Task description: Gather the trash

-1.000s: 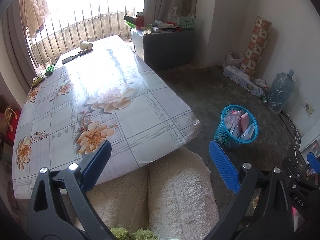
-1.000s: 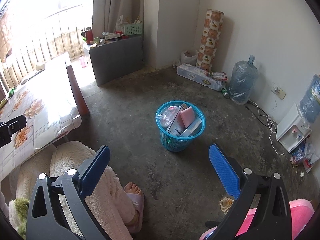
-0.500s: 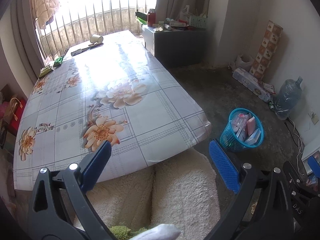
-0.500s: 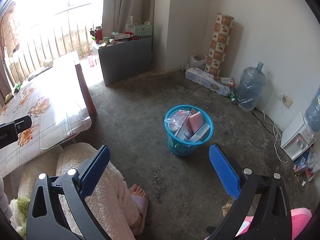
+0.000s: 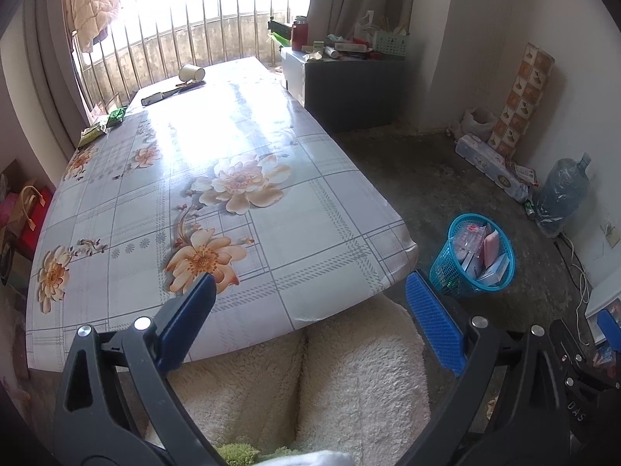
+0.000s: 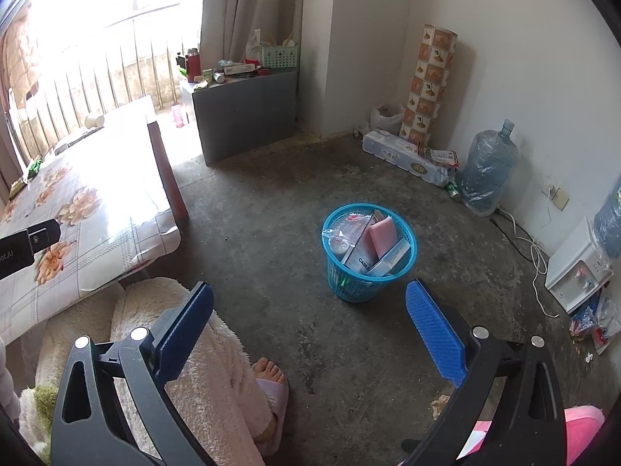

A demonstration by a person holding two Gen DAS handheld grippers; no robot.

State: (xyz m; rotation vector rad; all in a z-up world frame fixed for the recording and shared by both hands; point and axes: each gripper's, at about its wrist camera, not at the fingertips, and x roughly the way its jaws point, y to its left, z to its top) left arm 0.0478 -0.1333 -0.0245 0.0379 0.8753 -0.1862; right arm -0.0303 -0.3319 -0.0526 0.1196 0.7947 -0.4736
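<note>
Your left tool [image 5: 310,303] hangs over the near edge of the bench [image 5: 136,209], its two blue pads spread wide apart with nothing between them and touching nothing. Below it lie your knees in cream fleece [image 5: 302,380]. At the far left end of the bench sit green wrappers [image 5: 103,126], and further along the far edge a dark flat object [image 5: 170,93] lies beside a paper cup [image 5: 191,73] tipped on its side. The flowered cloth between those things and your tool carries only glare from the window.

Past the bench's right corner, on the concrete floor, stands the blue trash basket [image 5: 446,272], upright and holding a pink pack, boxes and clear plastic wrapping. It is well apart from the left tool.

Your right tool [image 6: 310,303] points down at the floor, with the same basket [image 6: 337,283] seen just beyond and between its pads. Those pads also stand fully apart, gripping nothing and in contact with nothing. Your slippered foot [image 6: 269,384] shows under the left pad. A crumpled scrap of paper [image 6: 440,406] lies on the floor beside the right pad's arm, near a pink surface [image 6: 582,423] at the lower right. Further right, against the wall, more wrappers [image 6: 594,330] lie next to a white appliance [image 6: 574,268].
</note>
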